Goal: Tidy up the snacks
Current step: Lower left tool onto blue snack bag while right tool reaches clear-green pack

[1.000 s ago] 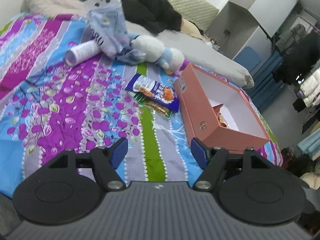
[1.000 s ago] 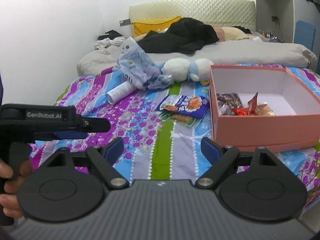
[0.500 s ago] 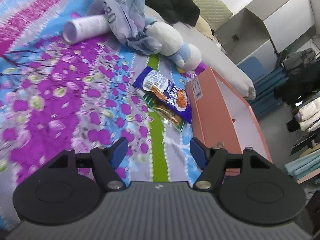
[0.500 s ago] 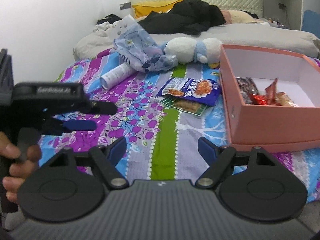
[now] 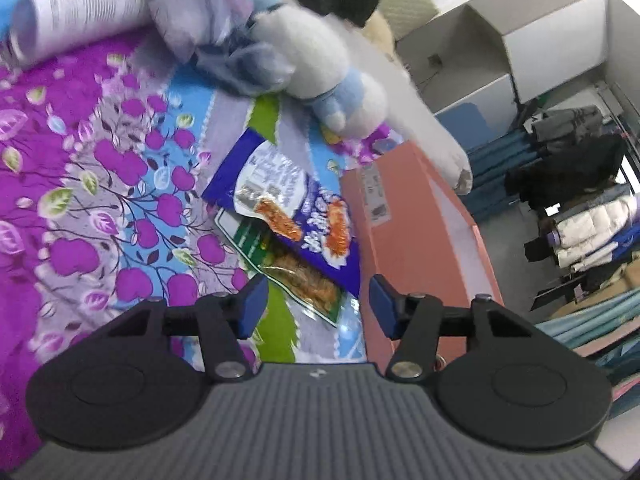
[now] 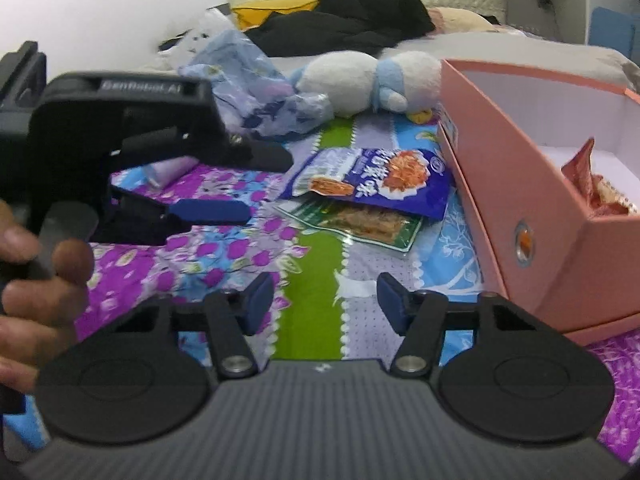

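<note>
A blue snack packet (image 5: 296,216) lies on the flowered bedspread, overlapping a green packet (image 5: 296,268) beneath it. Both lie just left of an open pink box (image 5: 404,232). My left gripper (image 5: 318,304) hovers low over the green packet's near end. Its jaws are closing and the pads touch nothing. The right wrist view shows the same blue packet (image 6: 380,180), green packet (image 6: 360,222) and pink box (image 6: 540,208), with red snack wrappers (image 6: 592,188) inside the box. My right gripper (image 6: 325,300) hangs over bare bedspread short of the packets. Its jaws are closing on nothing. The left gripper (image 6: 240,184) reaches in from the left, held by a hand (image 6: 36,280).
A white and blue plush toy (image 5: 328,80), a crumpled plastic bag (image 6: 248,84) and a white bottle (image 5: 76,8) lie beyond the packets. Black clothing (image 6: 348,20) is piled near the headboard. Beyond the box the bed ends, with floor and hanging clothes (image 5: 580,184) past it.
Both grippers have come forward and down towards the packets, which now look much larger. Both pairs of jaws have narrowed. The left gripper has pushed further into the right wrist view.
</note>
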`<state>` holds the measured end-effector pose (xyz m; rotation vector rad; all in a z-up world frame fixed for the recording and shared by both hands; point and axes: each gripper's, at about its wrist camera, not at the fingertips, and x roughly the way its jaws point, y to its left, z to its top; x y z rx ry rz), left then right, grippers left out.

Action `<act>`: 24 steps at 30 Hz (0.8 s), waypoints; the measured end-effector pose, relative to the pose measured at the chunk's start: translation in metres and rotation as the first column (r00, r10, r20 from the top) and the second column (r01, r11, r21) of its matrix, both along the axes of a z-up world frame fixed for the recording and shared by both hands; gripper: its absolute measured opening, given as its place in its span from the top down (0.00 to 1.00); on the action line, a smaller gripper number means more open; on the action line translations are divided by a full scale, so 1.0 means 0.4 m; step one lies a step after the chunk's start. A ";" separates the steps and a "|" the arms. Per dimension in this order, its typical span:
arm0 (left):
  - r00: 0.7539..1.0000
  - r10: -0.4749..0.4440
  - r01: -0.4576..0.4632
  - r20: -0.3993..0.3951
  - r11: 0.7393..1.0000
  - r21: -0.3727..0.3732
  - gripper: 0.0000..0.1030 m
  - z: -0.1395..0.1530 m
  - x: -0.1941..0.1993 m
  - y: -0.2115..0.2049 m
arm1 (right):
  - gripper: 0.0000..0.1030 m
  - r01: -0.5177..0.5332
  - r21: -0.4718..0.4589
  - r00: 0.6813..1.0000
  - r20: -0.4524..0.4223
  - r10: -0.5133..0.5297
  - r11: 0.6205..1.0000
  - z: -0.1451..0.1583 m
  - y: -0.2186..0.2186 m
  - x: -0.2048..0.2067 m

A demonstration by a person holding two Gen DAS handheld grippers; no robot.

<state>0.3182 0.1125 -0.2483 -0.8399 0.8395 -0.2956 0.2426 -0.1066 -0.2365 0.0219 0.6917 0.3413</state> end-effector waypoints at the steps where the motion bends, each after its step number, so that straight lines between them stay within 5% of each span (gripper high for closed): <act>1: 1.000 -0.001 0.001 -0.010 1.000 -0.016 0.43 -0.013 0.017 0.002 | 0.45 0.013 0.005 1.000 -0.002 -0.013 1.000 -0.007 0.000 0.010; 11: 0.989 0.055 -0.087 -0.136 0.966 -0.243 0.44 -0.138 0.146 0.007 | 0.45 0.178 0.046 0.983 -0.050 -0.175 0.983 -0.052 -0.019 0.090; 24: 0.961 0.151 -0.223 -0.231 0.920 -0.324 0.49 -0.183 0.211 -0.003 | 0.47 0.321 0.191 0.945 -0.125 -0.302 0.927 -0.086 -0.069 0.122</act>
